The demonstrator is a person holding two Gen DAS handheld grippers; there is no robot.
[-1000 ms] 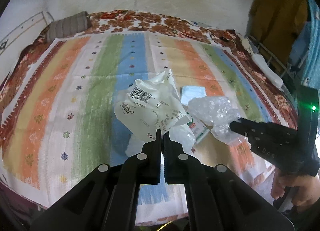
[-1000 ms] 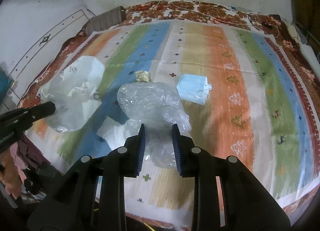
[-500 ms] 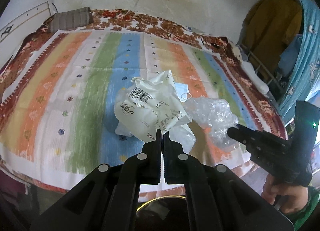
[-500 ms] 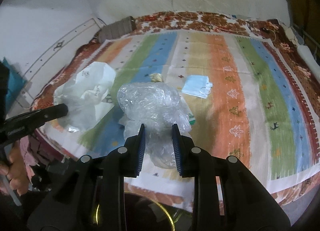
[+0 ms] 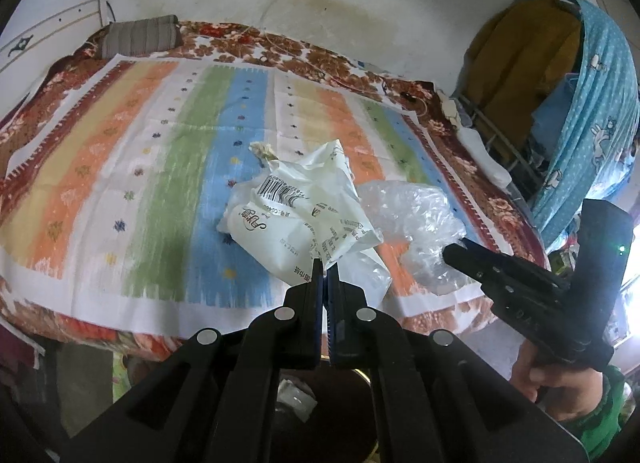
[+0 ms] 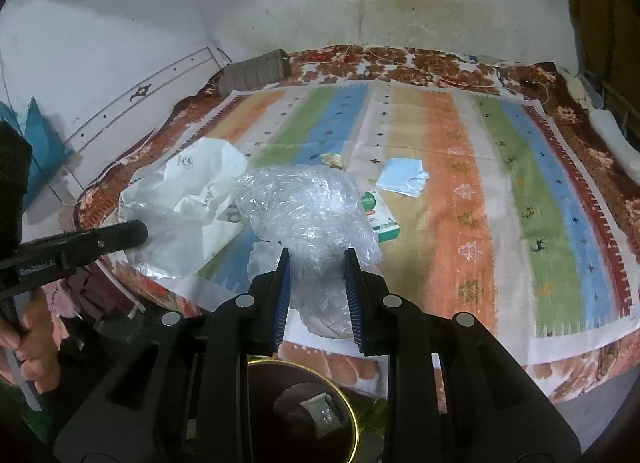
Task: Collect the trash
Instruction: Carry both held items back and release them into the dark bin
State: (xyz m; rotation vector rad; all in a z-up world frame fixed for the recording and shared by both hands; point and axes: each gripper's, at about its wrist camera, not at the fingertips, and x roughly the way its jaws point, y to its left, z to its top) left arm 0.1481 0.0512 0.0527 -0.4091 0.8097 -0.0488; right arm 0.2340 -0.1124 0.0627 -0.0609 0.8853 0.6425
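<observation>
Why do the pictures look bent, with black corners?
Both views come through fisheye lenses: the striped bedspread bows outward and the corners go black. Left wrist view: window glare at the right edge. Right wrist view: the clear plastic bag glints, and the near bin sits dim.

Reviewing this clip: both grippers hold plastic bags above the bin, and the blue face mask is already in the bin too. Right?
Not quite. The blue face mask lies on the striped bedspread, as the right wrist view shows. The left gripper does hold the white printed bag, the right gripper the clear plastic bag, above the bin.
</observation>
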